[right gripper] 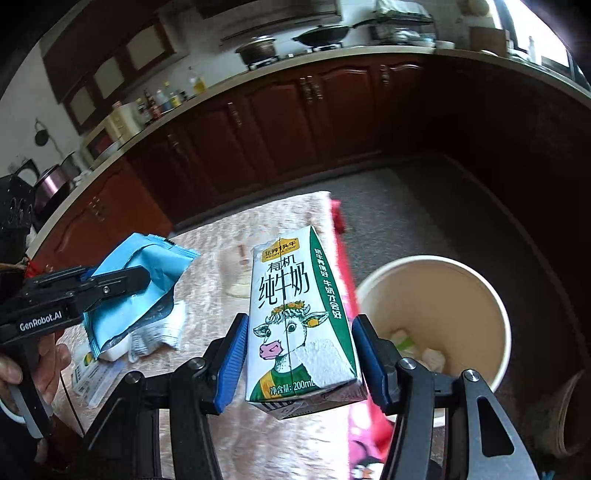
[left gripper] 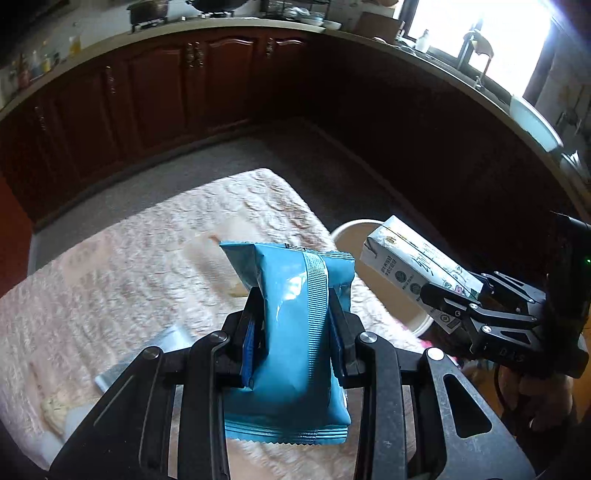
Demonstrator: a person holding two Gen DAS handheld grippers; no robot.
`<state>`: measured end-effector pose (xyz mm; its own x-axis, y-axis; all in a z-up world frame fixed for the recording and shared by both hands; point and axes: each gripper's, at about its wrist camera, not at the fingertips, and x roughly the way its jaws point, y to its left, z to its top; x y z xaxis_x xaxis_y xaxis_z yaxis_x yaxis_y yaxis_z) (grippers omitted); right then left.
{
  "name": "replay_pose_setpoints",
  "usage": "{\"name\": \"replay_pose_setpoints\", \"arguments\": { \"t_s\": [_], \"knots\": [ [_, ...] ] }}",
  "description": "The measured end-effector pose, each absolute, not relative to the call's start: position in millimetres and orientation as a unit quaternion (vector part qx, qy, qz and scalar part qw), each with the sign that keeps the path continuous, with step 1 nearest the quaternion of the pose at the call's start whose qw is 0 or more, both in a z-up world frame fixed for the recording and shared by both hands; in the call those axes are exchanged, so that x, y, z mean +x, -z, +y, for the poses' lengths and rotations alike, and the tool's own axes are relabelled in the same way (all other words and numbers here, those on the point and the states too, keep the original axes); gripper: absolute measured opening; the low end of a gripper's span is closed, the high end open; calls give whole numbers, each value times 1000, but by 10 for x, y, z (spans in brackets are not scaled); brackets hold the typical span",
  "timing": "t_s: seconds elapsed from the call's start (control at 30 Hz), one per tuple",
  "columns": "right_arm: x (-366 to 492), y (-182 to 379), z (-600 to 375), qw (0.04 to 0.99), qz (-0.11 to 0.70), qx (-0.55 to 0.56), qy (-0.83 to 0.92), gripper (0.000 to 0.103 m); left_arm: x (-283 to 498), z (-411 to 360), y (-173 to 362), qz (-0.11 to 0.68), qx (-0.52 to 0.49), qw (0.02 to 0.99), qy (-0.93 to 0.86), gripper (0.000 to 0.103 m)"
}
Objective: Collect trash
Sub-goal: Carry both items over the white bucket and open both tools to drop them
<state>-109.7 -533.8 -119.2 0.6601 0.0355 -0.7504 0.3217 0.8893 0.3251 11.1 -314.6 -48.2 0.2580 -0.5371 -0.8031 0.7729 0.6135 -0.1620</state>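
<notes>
Pink quilted cloth covers table (left gripper: 110, 258). Tan paper bucket (right gripper: 436, 317) stands beside table's right edge, white scraps inside. Left gripper (left gripper: 295, 325) clamped on blue snack wrapper (left gripper: 291, 332), held above table. Right gripper (right gripper: 299, 354) clamped on milk carton (right gripper: 295, 317), held over table's right edge, beside bucket.

- Dark red-brown wooden cabinets (left gripper: 166, 92) run under a pale countertop (right gripper: 295, 62).
- Grey floor (left gripper: 295, 155).
- Bright window (left gripper: 480, 29) on the right.
</notes>
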Motion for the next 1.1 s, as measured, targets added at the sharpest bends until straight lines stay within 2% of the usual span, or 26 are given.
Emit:
{"name": "replay_pose_setpoints", "arguments": {
  "t_s": [0.33, 0.73, 0.8, 0.87, 0.9, 0.93, 1.0, 1.07, 1.1],
  "knots": [
    [-1499, 1401, -5917, 861, 413, 250, 161, 54, -63, -3847, 767, 467, 136, 743, 460, 30],
    [-1695, 2111, -6414, 799, 469, 305, 218, 51, -137, -4635, 1296, 510, 120, 712, 468, 30],
    [-1679, 2252, -6477, 793, 473, 314, 222, 50, -123, -4682, 1348, 515, 111, 711, 466, 43],
    [-1657, 2385, -6530, 787, 479, 318, 224, 50, -117, -4718, 1396, 519, 108, 709, 464, 49],
    [-1649, 2422, -6532, 785, 481, 318, 226, 50, -117, -4726, 1415, 521, 110, 709, 463, 59],
    [-1636, 2465, -6542, 782, 485, 318, 229, 50, -123, -4721, 1421, 521, 112, 709, 462, 63],
    [-1627, 2521, -6549, 777, 490, 318, 234, 51, -120, -4688, 1436, 520, 114, 710, 461, 66],
    [-1626, 2543, -6546, 777, 488, 321, 235, 58, -143, -4673, 1462, 520, 117, 712, 457, 66],
    [-1641, 2547, -6538, 778, 487, 321, 237, 59, -133, -4653, 1473, 520, 116, 713, 456, 66]
  ]
}}
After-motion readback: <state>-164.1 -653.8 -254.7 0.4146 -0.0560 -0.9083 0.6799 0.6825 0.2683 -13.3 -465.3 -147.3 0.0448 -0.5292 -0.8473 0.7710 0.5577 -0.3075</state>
